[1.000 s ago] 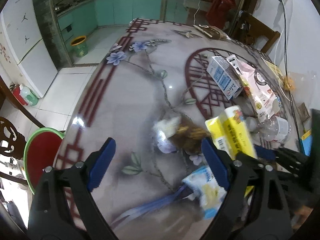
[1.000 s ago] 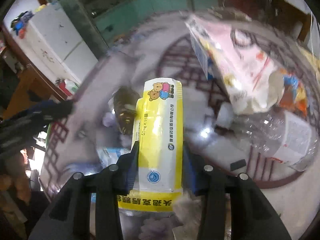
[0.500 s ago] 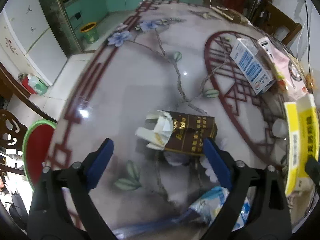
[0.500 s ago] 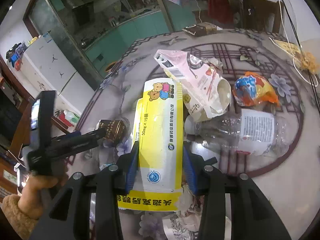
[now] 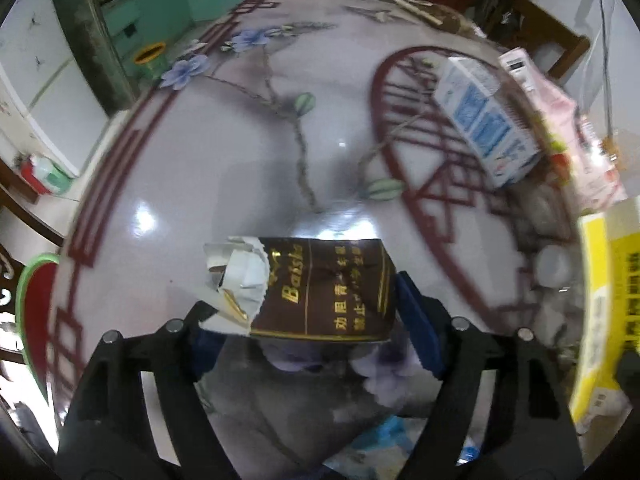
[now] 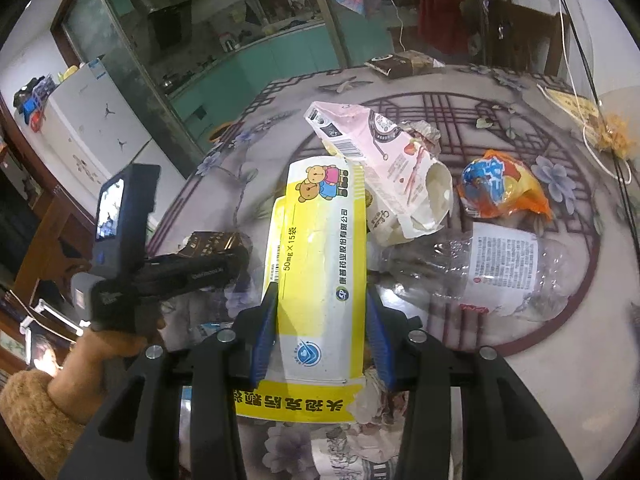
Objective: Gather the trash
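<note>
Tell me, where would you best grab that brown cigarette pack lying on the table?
Across the intact brown body of the cigarette pack, coming down from above. It lies flat and its torn foil end looks flimsy. The left gripper straddles it lengthwise, jaws closing.

**A:** What holds everything?

**B:** A glossy round table (image 6: 532, 364) printed with dark red lattice and pale blue flowers.

**A:** What lies on it?

**B:** A brown cigarette pack (image 5: 320, 290), a blue-and-white carton (image 5: 486, 122), a torn pink bag (image 6: 384, 156), an orange snack wrapper (image 6: 502, 190), and a clear plastic bottle (image 6: 492, 270) on its side
</note>
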{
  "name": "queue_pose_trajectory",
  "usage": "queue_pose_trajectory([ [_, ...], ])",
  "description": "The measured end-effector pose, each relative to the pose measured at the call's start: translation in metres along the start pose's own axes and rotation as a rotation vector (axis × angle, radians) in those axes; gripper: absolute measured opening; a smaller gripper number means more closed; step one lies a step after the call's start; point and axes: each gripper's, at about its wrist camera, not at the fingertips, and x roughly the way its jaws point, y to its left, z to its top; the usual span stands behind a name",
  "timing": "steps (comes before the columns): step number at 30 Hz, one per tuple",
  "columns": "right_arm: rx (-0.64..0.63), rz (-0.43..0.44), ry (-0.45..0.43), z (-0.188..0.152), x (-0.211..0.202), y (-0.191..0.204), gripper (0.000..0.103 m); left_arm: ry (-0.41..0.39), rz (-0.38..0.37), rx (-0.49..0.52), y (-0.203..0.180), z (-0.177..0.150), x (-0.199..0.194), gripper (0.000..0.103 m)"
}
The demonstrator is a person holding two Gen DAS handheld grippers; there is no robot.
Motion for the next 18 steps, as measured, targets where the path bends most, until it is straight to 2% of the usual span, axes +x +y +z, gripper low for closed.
queue_pose_trajectory([
  [4,0.004,-0.003,0.000,0.000,0.001,0.000,0.040,-0.046,-0.020,0.009,-0.001,-0.001,-0.019,0.074],
  [11,-0.032,-0.032,-0.003,-0.002,0.004,0.007,0.040,-0.109,-0.126,-0.022,0.010,-0.005,-0.067,0.074],
  [18,-0.063,-0.053,0.003,-0.007,0.011,0.017,0.040,-0.149,-0.098,-0.007,0.034,-0.011,-0.090,0.074],
])
